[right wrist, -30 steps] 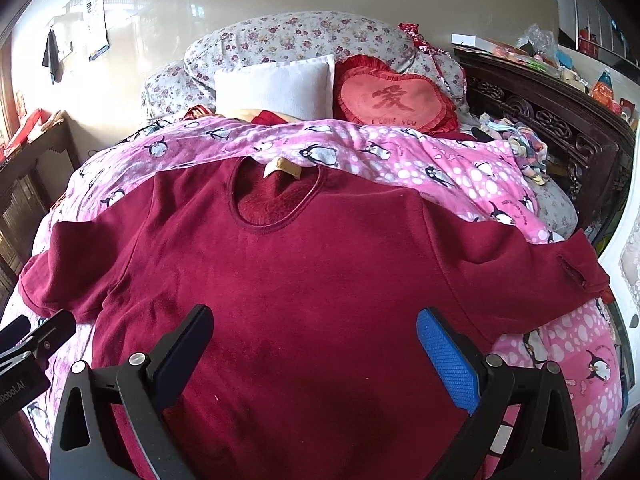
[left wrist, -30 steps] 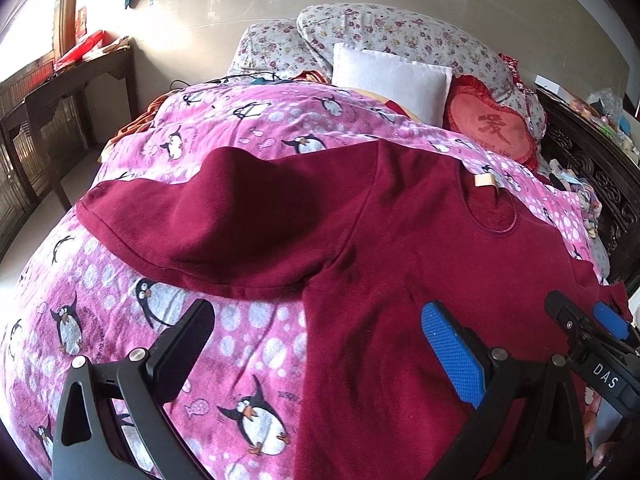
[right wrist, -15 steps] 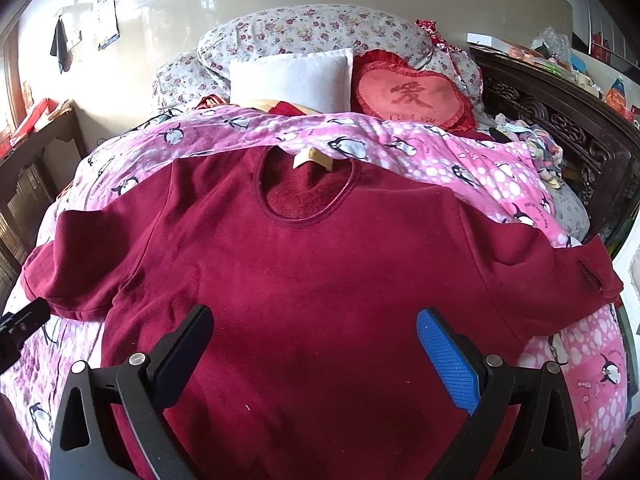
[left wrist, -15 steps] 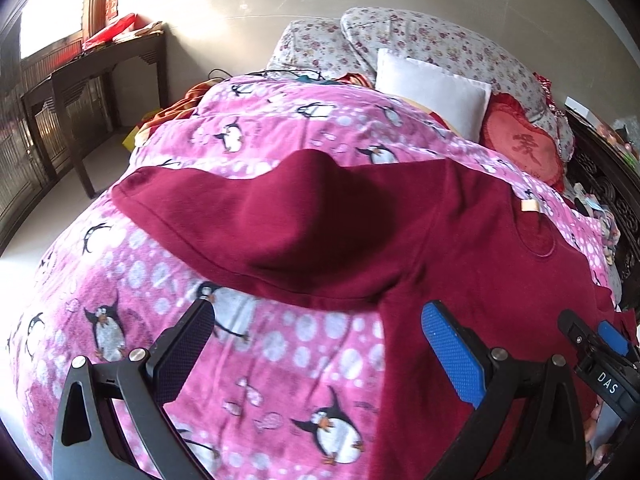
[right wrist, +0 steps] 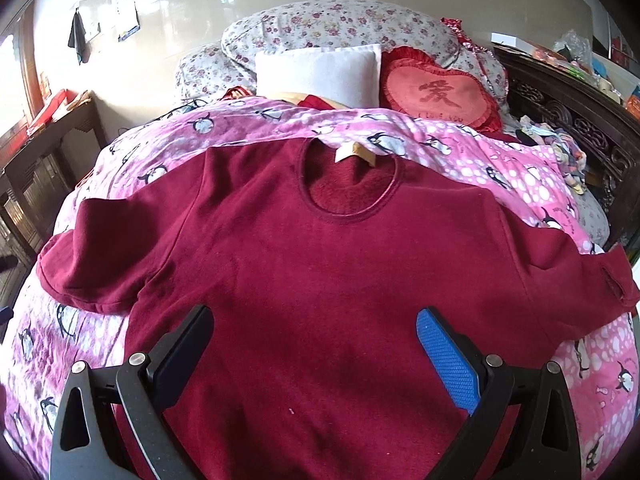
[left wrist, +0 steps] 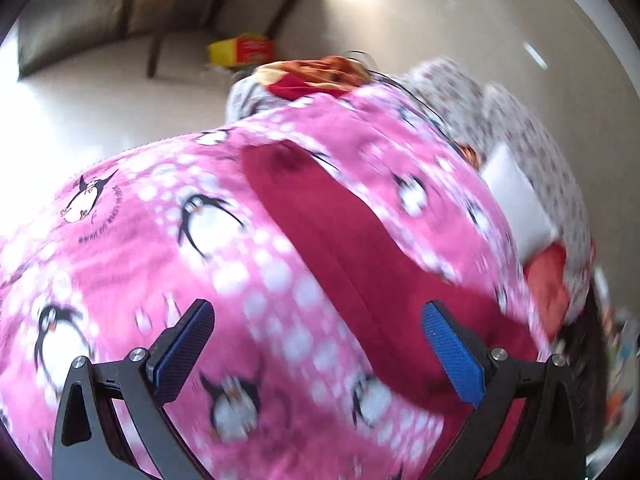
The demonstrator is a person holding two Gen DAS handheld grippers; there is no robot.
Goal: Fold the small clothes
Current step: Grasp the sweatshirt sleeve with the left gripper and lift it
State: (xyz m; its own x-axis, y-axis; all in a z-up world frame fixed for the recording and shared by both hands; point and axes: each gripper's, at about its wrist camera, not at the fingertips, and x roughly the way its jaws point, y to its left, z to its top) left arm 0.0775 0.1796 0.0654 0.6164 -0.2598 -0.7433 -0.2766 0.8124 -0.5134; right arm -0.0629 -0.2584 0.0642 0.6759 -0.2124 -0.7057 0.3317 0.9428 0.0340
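Observation:
A dark red long-sleeved top (right wrist: pixel 320 280) lies flat, front up, on a pink penguin blanket (right wrist: pixel 460 148), collar toward the pillows, both sleeves spread sideways. My right gripper (right wrist: pixel 312 352) is open and empty, just above the lower chest of the top. In the blurred, tilted left wrist view the left sleeve (left wrist: pixel 340 240) runs diagonally across the blanket (left wrist: pixel 160 240). My left gripper (left wrist: pixel 316 352) is open and empty, above the blanket beside the sleeve's lower edge.
A white pillow (right wrist: pixel 320 72), floral pillows (right wrist: pixel 340 24) and a red heart cushion (right wrist: pixel 440 92) lie at the bed's head. A dark carved wooden bed frame (right wrist: pixel 580 128) with clutter runs along the right. A wooden table (right wrist: pixel 48 152) stands left of the bed.
My left gripper has swung left and tilted, from the top's body out toward the left sleeve; its view is motion-blurred. My right gripper has moved slightly closer to the top. Both stay open.

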